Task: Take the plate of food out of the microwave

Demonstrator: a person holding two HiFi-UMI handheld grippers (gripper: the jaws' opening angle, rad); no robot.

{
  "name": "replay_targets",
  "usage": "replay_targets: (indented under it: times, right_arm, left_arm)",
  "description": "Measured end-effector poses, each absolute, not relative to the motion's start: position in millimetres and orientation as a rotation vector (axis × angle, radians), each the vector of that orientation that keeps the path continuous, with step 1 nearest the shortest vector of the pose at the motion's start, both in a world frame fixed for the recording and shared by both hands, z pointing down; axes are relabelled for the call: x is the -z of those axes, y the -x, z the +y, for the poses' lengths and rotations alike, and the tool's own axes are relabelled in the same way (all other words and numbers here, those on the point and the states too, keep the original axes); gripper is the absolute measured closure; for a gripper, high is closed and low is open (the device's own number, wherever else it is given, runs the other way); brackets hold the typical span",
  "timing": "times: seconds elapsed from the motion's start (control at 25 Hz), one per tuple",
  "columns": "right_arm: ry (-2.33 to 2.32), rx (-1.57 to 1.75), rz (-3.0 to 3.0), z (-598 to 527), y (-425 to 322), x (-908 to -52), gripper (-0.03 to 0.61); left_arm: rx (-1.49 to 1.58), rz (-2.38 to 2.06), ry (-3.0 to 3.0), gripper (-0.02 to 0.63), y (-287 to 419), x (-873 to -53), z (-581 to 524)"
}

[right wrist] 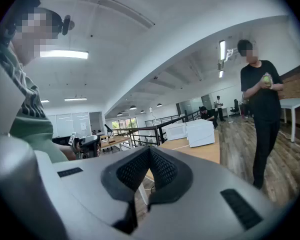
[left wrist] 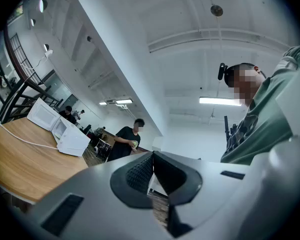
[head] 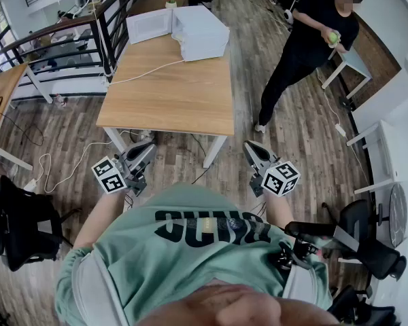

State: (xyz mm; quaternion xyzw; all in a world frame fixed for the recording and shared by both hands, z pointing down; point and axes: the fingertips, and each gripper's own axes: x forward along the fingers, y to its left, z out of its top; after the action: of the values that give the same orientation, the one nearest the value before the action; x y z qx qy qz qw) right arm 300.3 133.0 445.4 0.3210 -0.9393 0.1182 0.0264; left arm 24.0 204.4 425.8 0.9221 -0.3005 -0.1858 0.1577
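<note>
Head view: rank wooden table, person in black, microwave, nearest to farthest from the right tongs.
1-2. Wooden table, ahead and left of the right tongs, and person in black, standing ahead and right. The table's near edge and the person's front foot are too close to call.
3. Microwave, at the table's far end, clearly farthest.

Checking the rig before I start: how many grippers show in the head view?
2. The left gripper is at lower left and the right gripper at lower right. Both are short of the table, with jaws together and nothing between them.
</note>
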Motion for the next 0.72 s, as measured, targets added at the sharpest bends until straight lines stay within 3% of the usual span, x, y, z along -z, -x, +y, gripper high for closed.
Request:
replay_targets:
  times: [0.72]
  right_arm:
    - [-0.953,-0.352,-2.921,130.5,-294.1,-446.6,0.572]
  left_arm:
    - [0.534,-0.882,-2.643,0.607,-21.3,-425.6,209.0]
